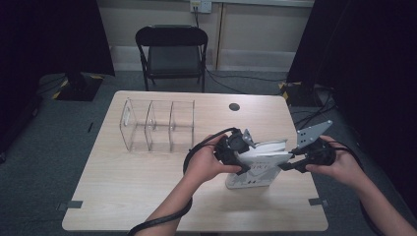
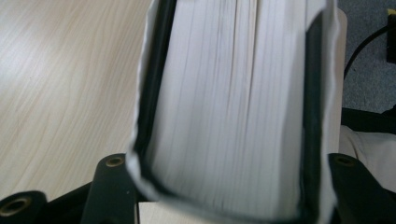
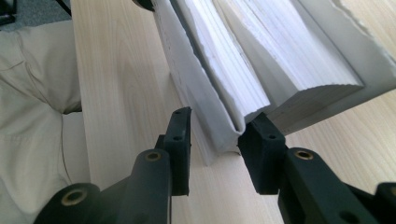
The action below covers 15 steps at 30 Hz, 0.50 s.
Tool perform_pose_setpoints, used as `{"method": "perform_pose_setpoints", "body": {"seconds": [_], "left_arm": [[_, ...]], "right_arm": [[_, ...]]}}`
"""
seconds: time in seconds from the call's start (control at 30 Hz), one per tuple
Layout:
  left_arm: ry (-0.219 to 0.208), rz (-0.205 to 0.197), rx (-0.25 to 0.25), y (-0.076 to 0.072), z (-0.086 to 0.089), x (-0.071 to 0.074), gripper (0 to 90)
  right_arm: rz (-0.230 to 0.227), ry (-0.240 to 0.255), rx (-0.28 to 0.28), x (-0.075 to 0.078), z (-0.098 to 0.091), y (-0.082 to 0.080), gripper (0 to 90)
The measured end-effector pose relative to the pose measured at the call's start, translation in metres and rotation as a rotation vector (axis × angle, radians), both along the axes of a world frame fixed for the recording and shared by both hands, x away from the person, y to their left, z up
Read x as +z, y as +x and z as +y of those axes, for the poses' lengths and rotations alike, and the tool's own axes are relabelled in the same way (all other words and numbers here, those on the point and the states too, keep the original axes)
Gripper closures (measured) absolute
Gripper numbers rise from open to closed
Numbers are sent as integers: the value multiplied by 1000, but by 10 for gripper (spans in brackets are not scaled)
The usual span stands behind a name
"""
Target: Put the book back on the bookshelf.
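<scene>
A thick white book stands on edge on the wooden table, right of centre, with its pages fanned. My left gripper holds its left side. In the left gripper view the page block sits tight between both black jaws, so the left gripper is shut on it. My right gripper is at the book's right side. In the right gripper view a lower corner of the white cover sits between the jaws of the right gripper. One pad touches it and the other stands slightly off.
A clear acrylic organiser with three compartments stands on the table's left half, behind the hands. A round dark grommet sits near the far edge. A black folding chair stands beyond the table. Cables trail from both grippers.
</scene>
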<state>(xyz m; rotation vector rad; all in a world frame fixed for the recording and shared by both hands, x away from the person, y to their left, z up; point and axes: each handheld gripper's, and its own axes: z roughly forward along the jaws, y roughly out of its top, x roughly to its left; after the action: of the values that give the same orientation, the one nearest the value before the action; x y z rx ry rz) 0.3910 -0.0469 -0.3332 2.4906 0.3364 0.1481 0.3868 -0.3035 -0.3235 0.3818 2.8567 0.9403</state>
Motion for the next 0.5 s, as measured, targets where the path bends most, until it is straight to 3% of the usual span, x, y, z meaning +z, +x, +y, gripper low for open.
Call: {"method": "perform_pose_setpoints", "body": {"seconds": [0.23,0.5], "left_arm": [[58,27,-15,-1,-6,4,480],[96,41,11,-6,-7,7,514]], "right_arm": [[9,14,-6,-1,0,-1,614],[9,55,-20,-6,-1,-3,509]]}}
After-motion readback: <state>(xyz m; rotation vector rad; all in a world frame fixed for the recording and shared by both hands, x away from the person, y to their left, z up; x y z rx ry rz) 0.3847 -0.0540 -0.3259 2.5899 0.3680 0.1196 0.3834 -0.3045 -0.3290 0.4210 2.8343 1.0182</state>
